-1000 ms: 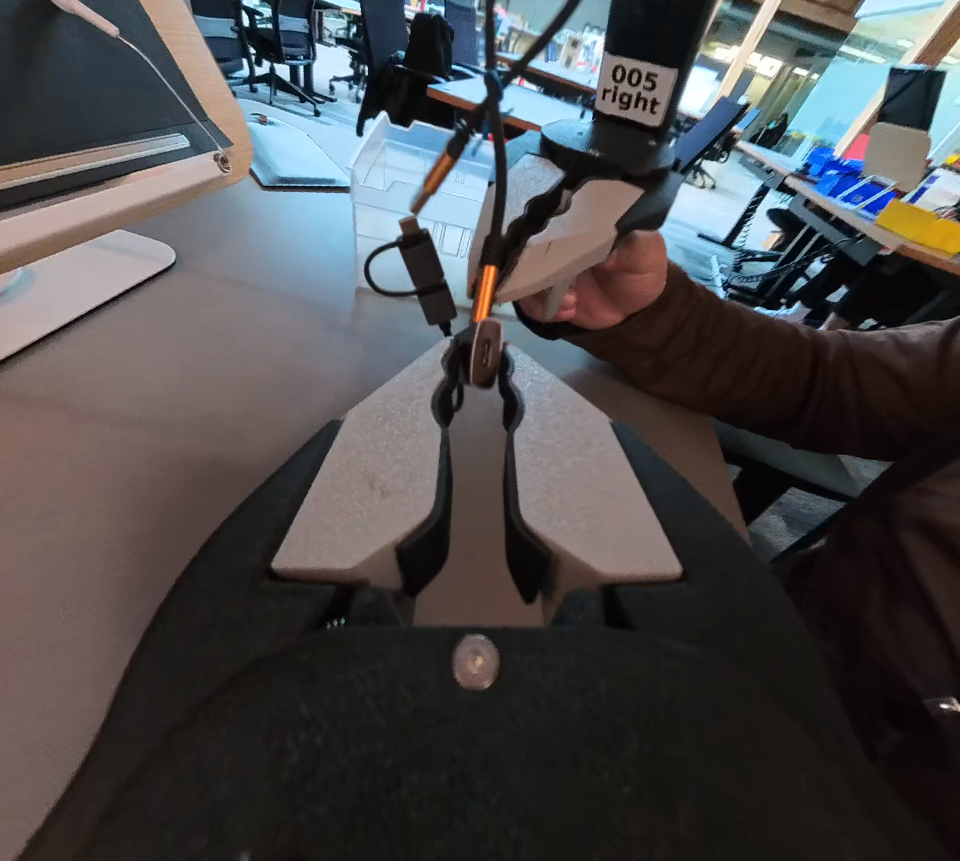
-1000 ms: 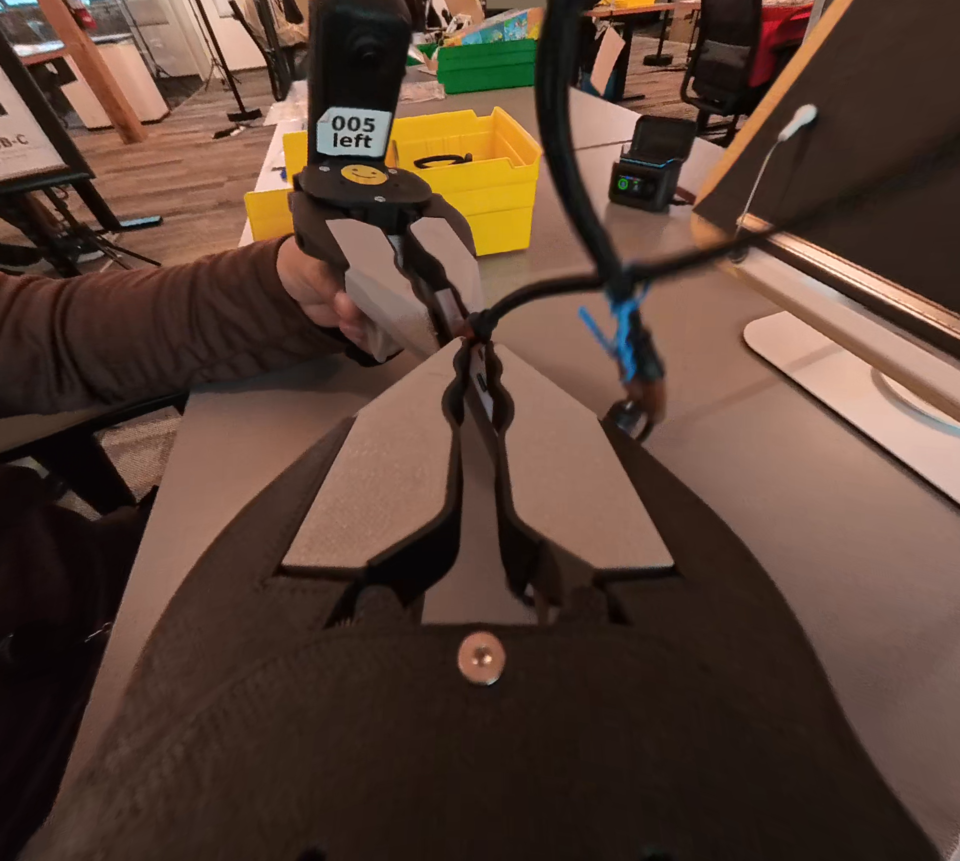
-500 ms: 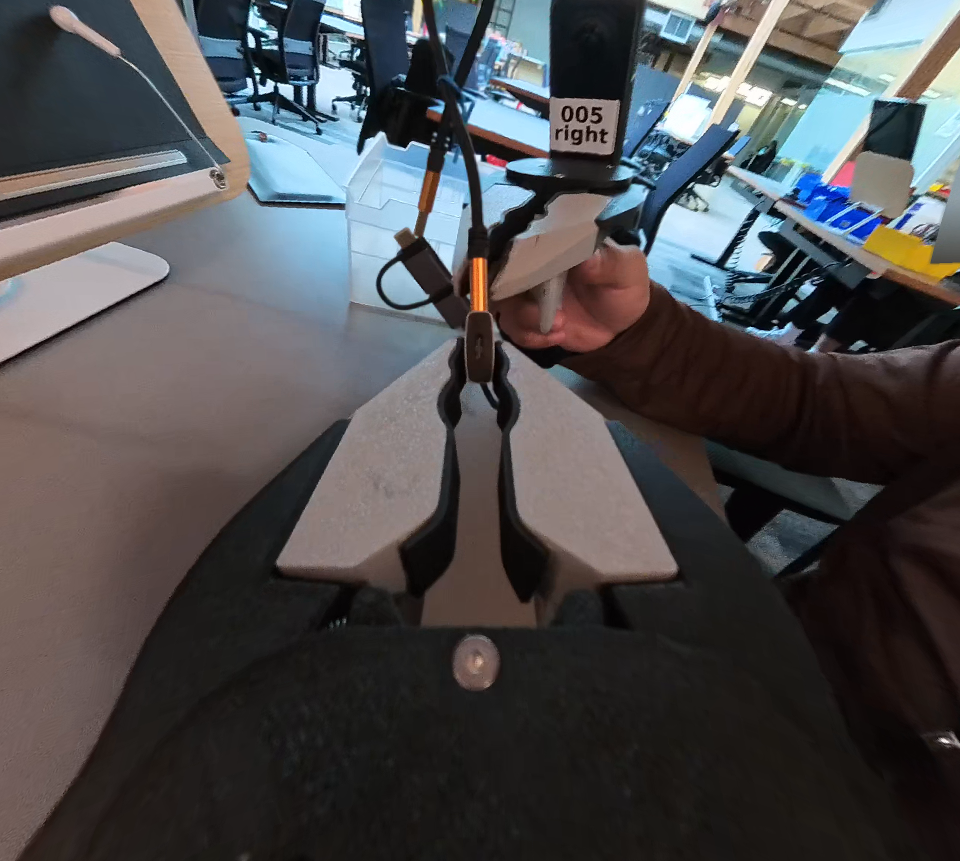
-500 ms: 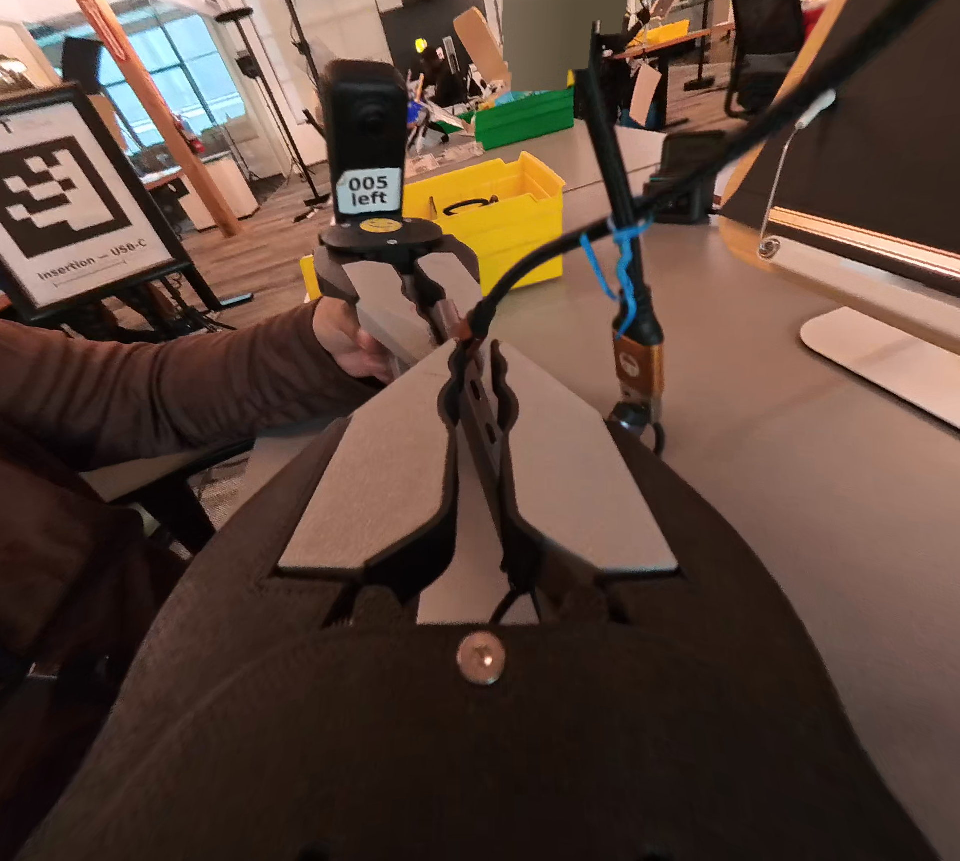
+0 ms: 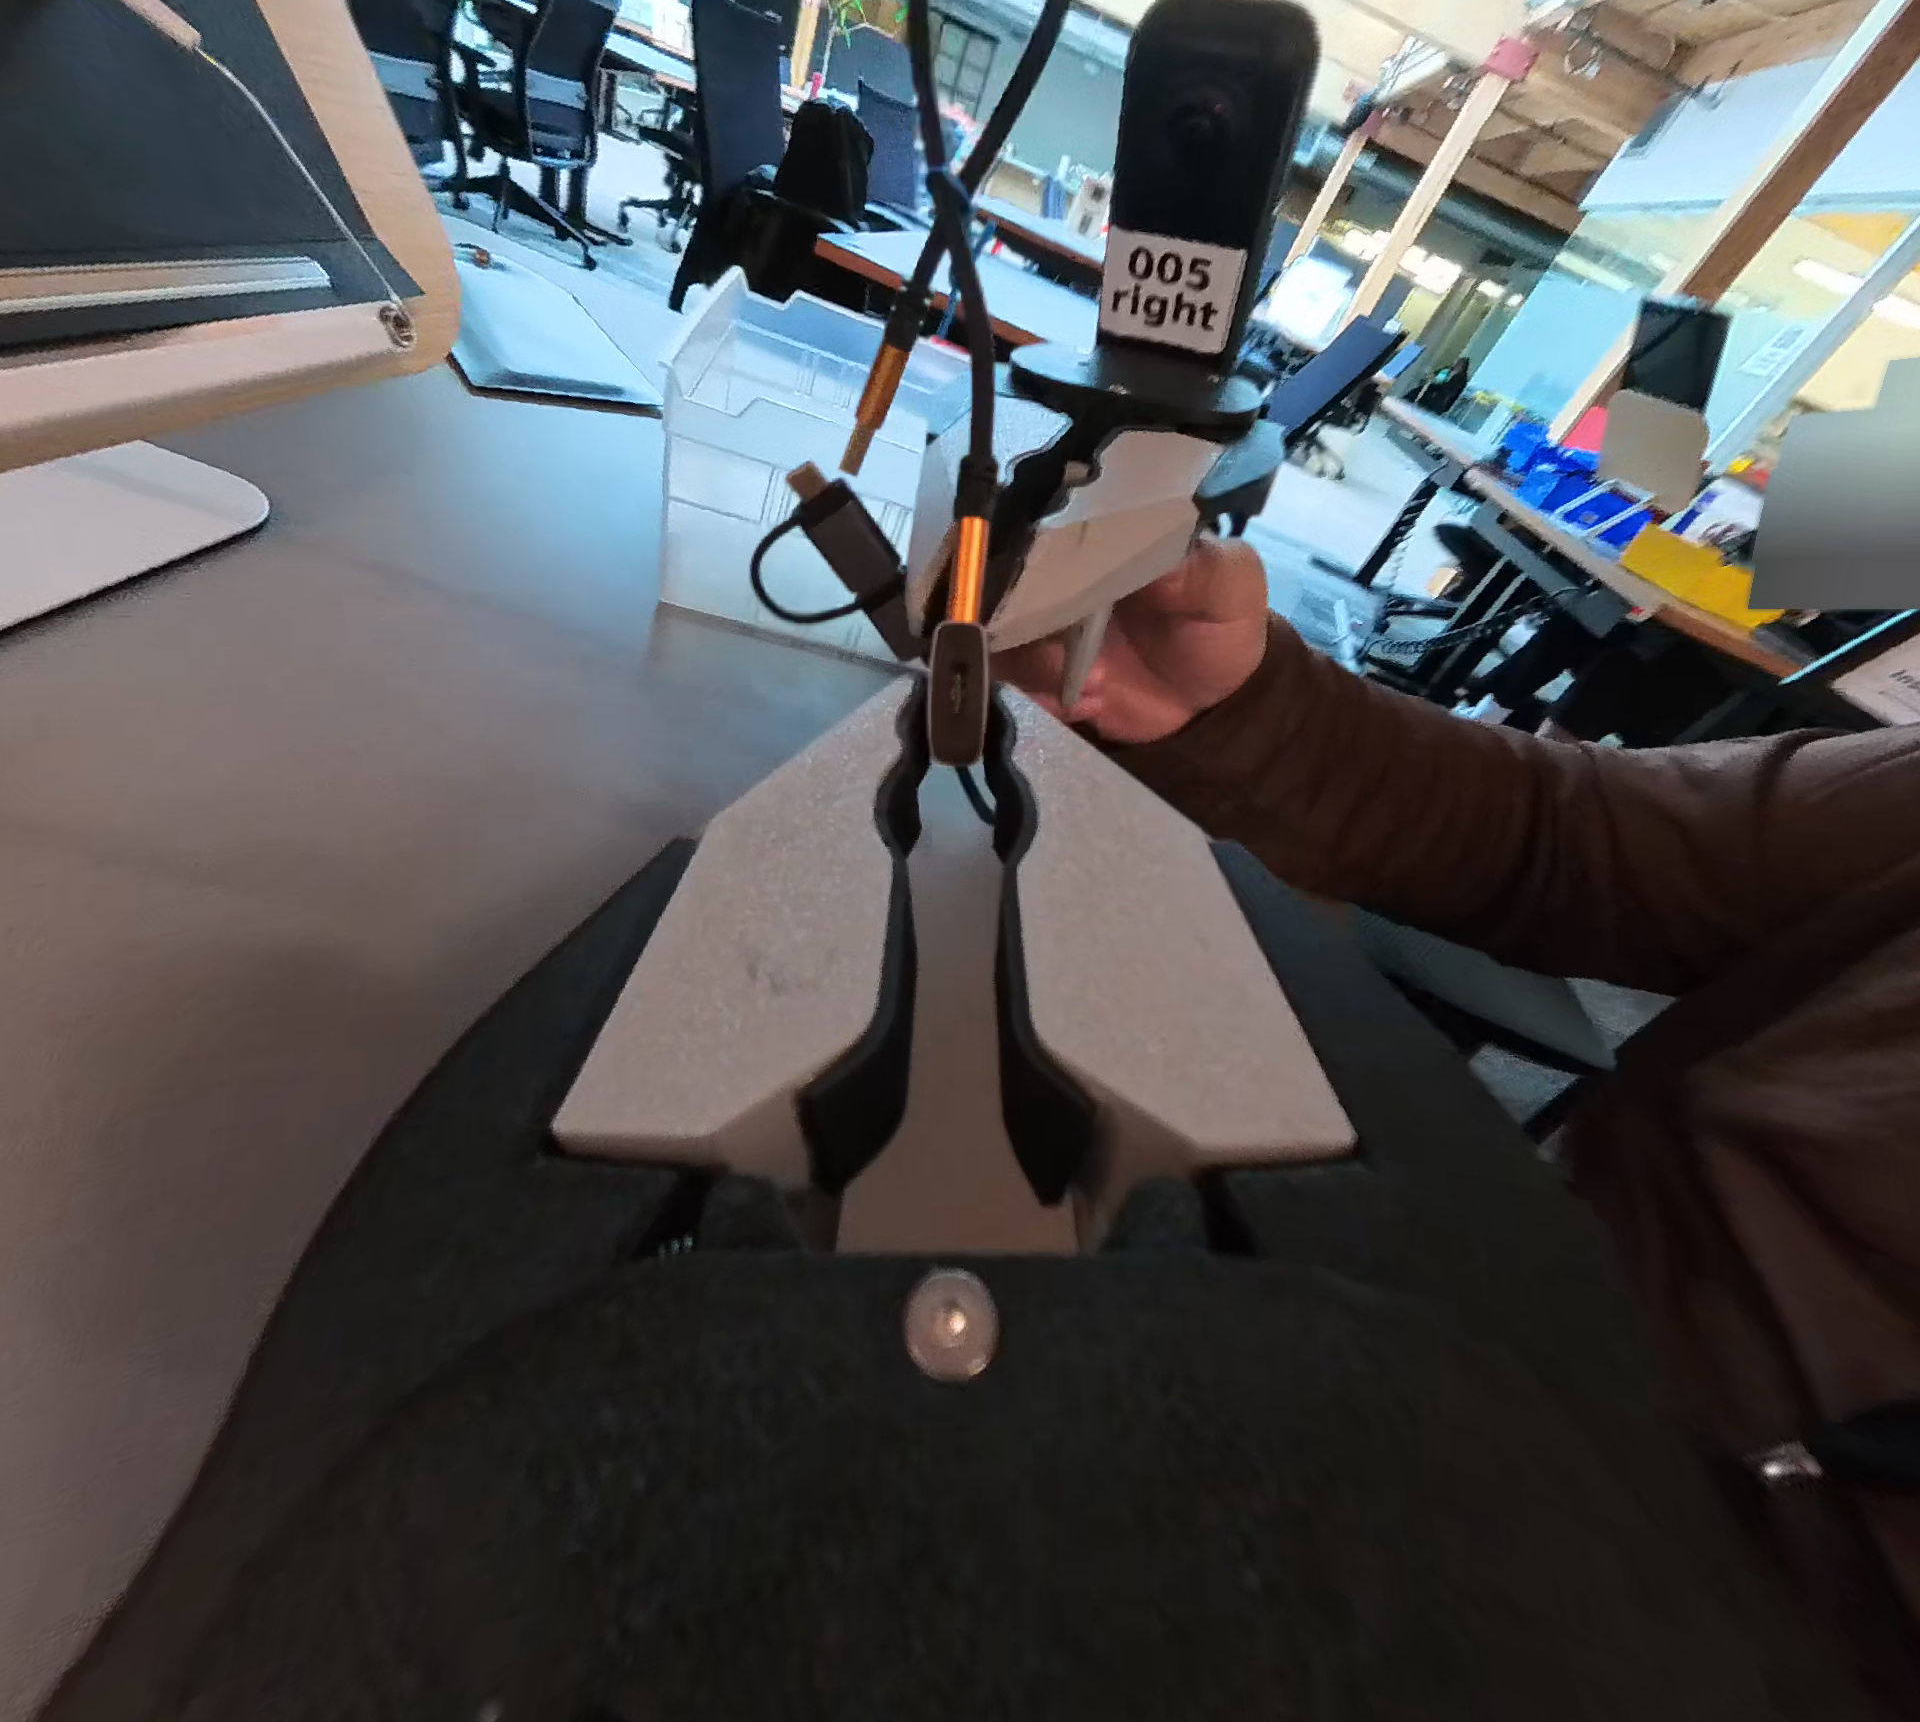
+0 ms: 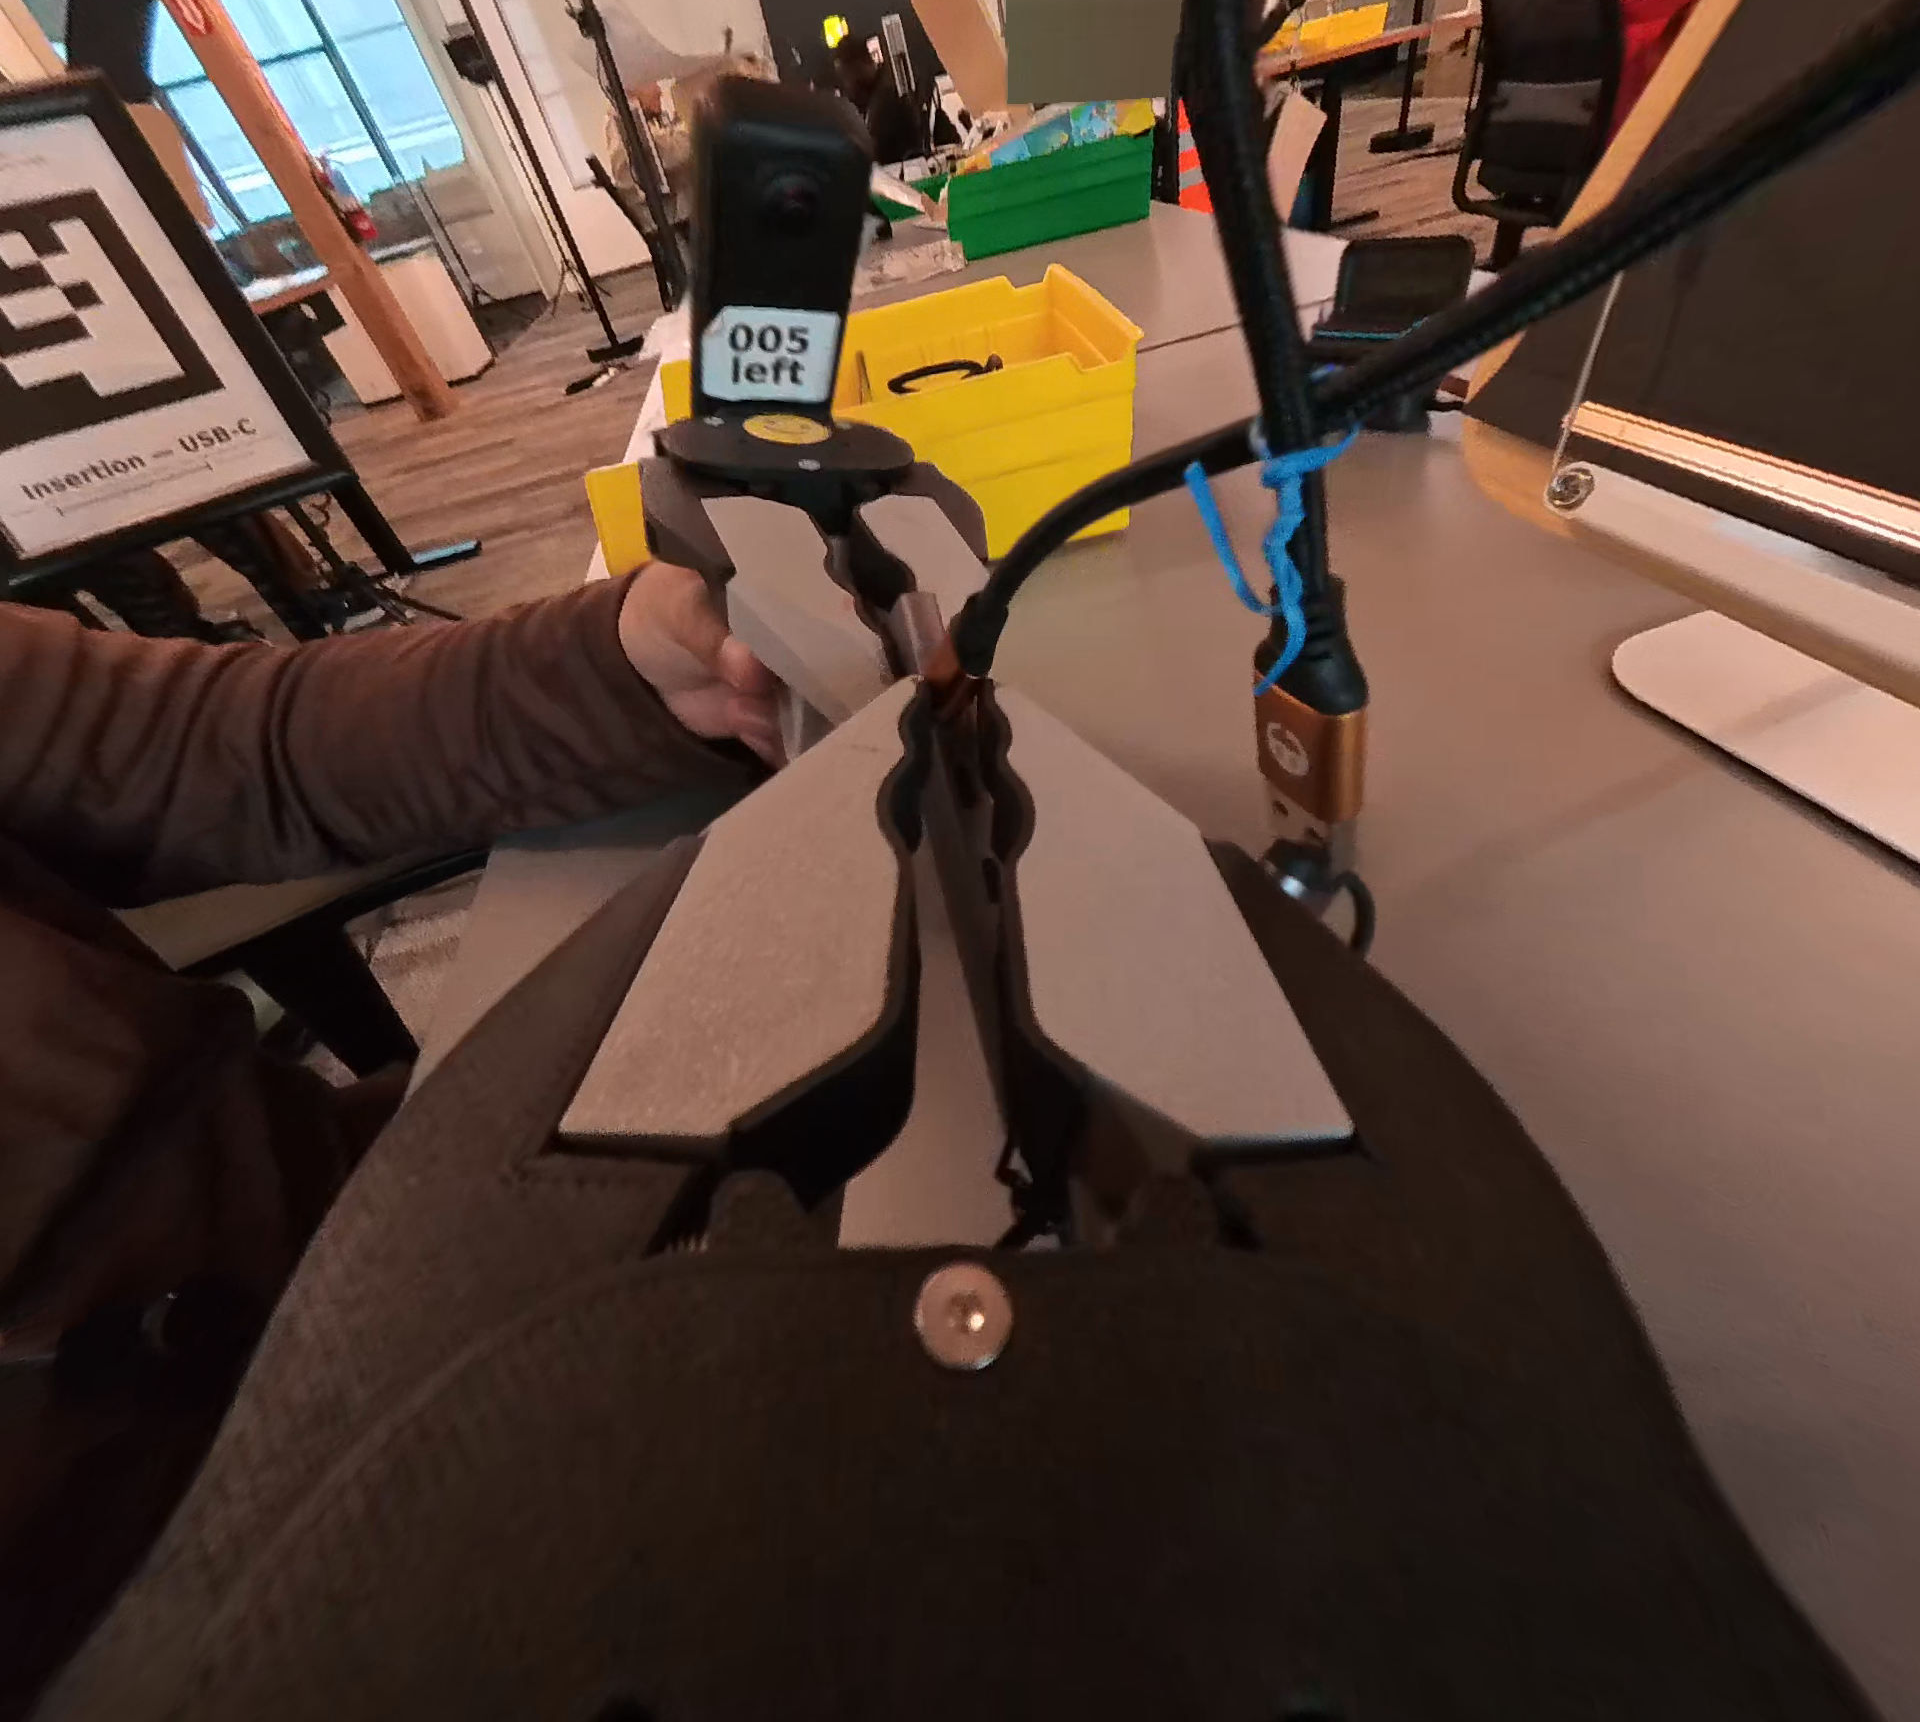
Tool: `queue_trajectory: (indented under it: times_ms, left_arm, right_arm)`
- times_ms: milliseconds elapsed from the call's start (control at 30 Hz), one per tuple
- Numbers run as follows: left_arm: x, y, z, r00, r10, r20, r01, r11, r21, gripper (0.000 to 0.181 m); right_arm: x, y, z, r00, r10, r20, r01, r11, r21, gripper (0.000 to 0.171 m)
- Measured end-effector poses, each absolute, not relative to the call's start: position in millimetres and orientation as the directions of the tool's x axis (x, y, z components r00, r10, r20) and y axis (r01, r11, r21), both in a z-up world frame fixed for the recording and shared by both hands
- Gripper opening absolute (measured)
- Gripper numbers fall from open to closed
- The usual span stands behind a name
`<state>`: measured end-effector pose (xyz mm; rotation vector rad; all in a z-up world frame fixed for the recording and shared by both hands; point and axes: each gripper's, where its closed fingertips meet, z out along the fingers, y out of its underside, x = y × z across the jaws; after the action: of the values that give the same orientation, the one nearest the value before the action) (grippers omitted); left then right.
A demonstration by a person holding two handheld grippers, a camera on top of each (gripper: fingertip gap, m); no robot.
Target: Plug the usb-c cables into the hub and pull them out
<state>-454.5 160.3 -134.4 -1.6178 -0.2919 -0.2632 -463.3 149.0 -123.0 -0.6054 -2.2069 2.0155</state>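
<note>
My left gripper point(image 5: 956, 716) is shut on the grey end of the hub point(image 5: 956, 685), held above the table. An orange-collared plug point(image 5: 968, 571) of the black braided cable point(image 5: 925, 62) stands in the hub's top. My right gripper point(image 6: 951, 716) is shut on the hub's long body point(image 6: 977, 841), tip to tip with the left gripper point(image 6: 904, 623). The right gripper also shows in the left wrist view point(image 5: 977, 602). The cable's other orange plug point(image 6: 1304, 747) hangs free beside it. The hub's own lead ends in a dark adapter point(image 5: 847, 529).
A monitor on a silver foot point(image 5: 104, 519) stands at the table's side, and shows in the right wrist view too point(image 6: 1766, 706). A clear plastic box point(image 5: 769, 425) sits behind the grippers. A yellow bin point(image 6: 997, 415) and a small black device point(image 6: 1392, 290) lie farther off. A framed sign point(image 6: 114, 342) stands off the table. My two grippers' fingertips are within a few centimetres of each other.
Both grippers have risen and tilted upward together, still shut. The cable loop has swung, and the free orange plug now hangs straight down.
</note>
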Motion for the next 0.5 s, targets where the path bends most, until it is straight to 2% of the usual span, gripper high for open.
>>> queue_trajectory:
  times_ms: [167, 300, 500]
  left_arm:
    - [-450.4, 163.3, -155.9, 0.987, 0.106, 0.124, 0.145, -0.225, -0.963, 0.007]
    - [-444.9, 172.0, -177.5, 0.993, 0.103, 0.048, 0.08, -0.336, -0.938, 0.007]
    - [-445.0, 173.1, -168.7, 0.989, 0.098, 0.114, 0.138, -0.289, -0.947, 0.007]
  right_arm:
    - [-454.7, 141.3, -136.7, -0.934, 0.331, -0.131, 0.198, 0.176, -0.964, 0.002]
    - [-447.8, 131.6, -151.2, -0.945, 0.312, -0.095, 0.185, 0.273, -0.944, 0.003]
    - [-449.0, 131.9, -142.8, -0.94, 0.304, -0.153, 0.22, 0.201, -0.955, 0.003]
